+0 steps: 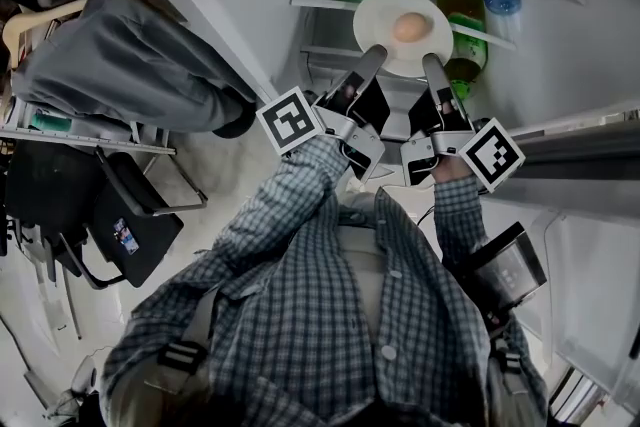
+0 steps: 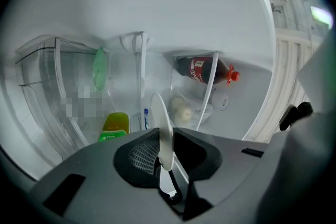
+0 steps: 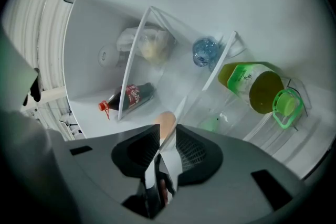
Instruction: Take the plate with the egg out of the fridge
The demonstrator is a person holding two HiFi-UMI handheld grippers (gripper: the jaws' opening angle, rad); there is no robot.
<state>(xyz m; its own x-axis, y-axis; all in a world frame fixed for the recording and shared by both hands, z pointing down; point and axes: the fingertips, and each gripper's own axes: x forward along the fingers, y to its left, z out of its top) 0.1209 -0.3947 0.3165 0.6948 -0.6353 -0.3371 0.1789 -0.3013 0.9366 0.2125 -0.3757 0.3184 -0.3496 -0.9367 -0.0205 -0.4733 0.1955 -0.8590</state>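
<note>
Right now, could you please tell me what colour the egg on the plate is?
Light brown egg, clearest in the head view.

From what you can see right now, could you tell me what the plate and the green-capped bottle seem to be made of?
The plate looks like glazed white ceramic, possibly melamine: smooth, opaque, with a thin glossy rim. The bottle seems to be clear plastic: yellow-green liquid shows through its wall. Its green cap looks like moulded plastic.
</note>
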